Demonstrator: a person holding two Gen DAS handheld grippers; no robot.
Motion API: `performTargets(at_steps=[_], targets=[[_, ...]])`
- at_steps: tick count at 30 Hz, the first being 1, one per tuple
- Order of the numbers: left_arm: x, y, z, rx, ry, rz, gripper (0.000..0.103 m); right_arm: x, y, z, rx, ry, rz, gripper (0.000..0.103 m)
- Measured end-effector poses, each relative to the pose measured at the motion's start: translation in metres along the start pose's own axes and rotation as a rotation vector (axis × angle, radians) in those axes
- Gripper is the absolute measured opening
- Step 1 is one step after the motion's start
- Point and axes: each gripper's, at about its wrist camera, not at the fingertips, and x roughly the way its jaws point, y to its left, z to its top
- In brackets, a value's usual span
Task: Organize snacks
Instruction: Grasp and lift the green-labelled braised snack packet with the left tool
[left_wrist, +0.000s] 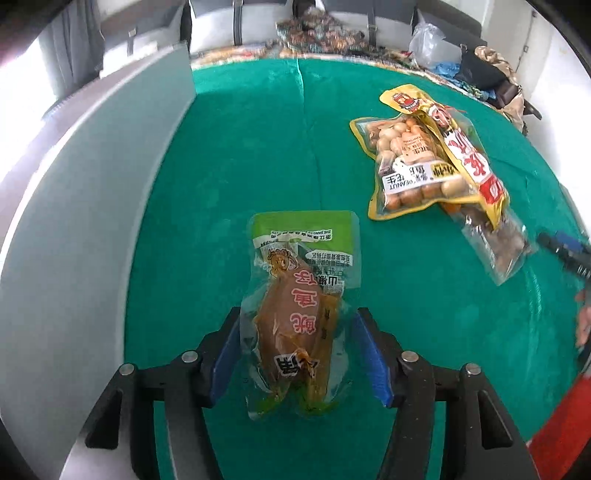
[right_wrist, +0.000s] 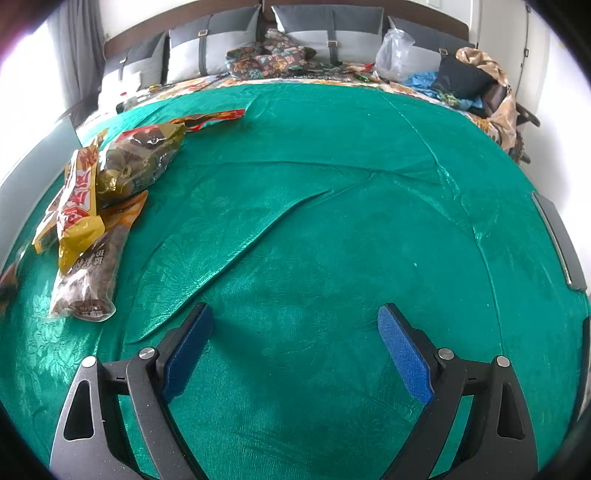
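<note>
A: Where the green squid packet (left_wrist: 299, 317) lies on the green cloth (left_wrist: 258, 155), how does it sit relative to the left gripper (left_wrist: 295, 354)?

B: Its lower half lies between the two blue pads (left_wrist: 371, 360), its long axis running straight along the line the gripper points. The left pad looks to be at the packet's edge; the right pad stands apart from it. The jaws are parted and press on nothing.

A: Which gripper is nearer?

B: The left, plainly. The right gripper (right_wrist: 295, 354) hangs over bare cloth, jaws wide and empty, with no packet between them.

A: And the other snacks?

B: The peanut packet (left_wrist: 406, 166) and the yellow-and-red packet (left_wrist: 465, 155) overlap in a pile (right_wrist: 88, 206) well apart, ahead and to the right in the left wrist view.

A: Edges and room?

B: A grey panel (left_wrist: 92, 177) borders the cloth on the left. Open cloth surrounds the squid packet on all sides, so closing across its short axis probably meets nothing else.
</note>
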Motion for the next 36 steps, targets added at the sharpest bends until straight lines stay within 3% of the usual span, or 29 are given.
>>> performTargets(at_steps=[3, 6, 12, 27, 30, 33, 35, 36], targets=[[0.007, -0.001, -0.002, -0.008, -0.033, 0.035, 0.091, 0.0, 0.0, 0.0, 0.0, 0.0, 0.0, 0.093], [0.015, 0.006, 0.001, -0.053, -0.062, 0.05, 0.103, 0.0, 0.0, 0.0, 0.0, 0.0, 0.0, 0.093], [0.016, 0.013, 0.002, -0.053, -0.106, 0.055, 0.103, 0.0, 0.0, 0.0, 0.0, 0.0, 0.0, 0.093], [0.017, 0.015, -0.002, -0.054, -0.112, 0.057, 0.103, 0.0, 0.0, -0.001, -0.001, 0.0, 0.002, 0.094], [0.016, 0.016, -0.001, -0.039, -0.089, 0.049, 0.103, 0.0, 0.0, 0.0, 0.0, 0.0, 0.001, 0.094], [0.019, 0.016, 0.01, -0.017, -0.014, 0.031, 0.103, 0.001, 0.002, 0.0, -0.005, 0.001, 0.002, 0.096], [0.019, 0.016, 0.012, -0.017, 0.011, 0.027, 0.101, 0.005, 0.003, 0.009, -0.016, 0.061, 0.005, 0.094], [0.017, 0.015, 0.01, -0.01, -0.003, 0.023, 0.092, 0.007, 0.006, 0.017, 0.003, 0.105, 0.014, 0.091]])
